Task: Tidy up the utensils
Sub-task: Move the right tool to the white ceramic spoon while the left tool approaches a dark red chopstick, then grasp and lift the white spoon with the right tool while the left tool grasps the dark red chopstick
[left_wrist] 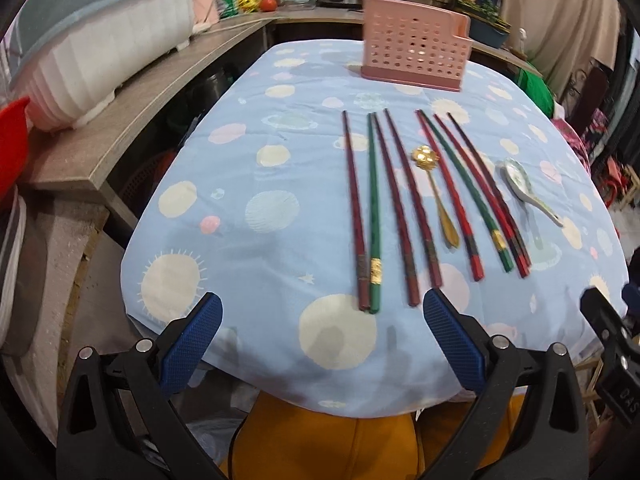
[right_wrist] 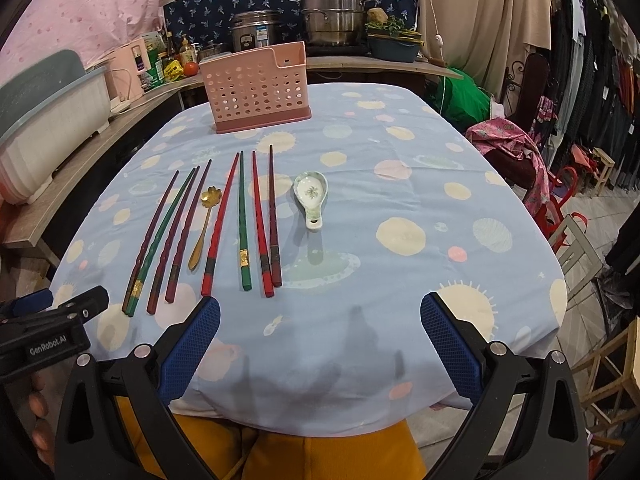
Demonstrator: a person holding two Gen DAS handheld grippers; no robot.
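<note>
Chopsticks [right_wrist: 244,220] lay untouched, holder [right_wrist: 256,88] at twelve o'clock; both tongs, left [left_wrist: 320,344] and right [right_wrist: 320,344], released; best pinched near thick ends.

This was a lived-in home kitchen that doubled as a storage room. A wooden counter [right_wrist: 340,65] ran along the back wall and carried a rice cooker [right_wrist: 255,31], a stacked steel steamer pot [right_wrist: 333,14], sauce bottles [right_wrist: 184,50] and a tomato [right_wrist: 191,68]. A white dish-drainer tub [left_wrist: 108,56] sat on the side shelf. The surface [right_wrist: 400,280] in front wore a pale blue cloth printed with planets, and a pink perforated utensil holder [right_wrist: 256,88] stood on it. Clothes [right_wrist: 600,60] hung on a rack along the right, above red stools [right_wrist: 560,204].
</note>
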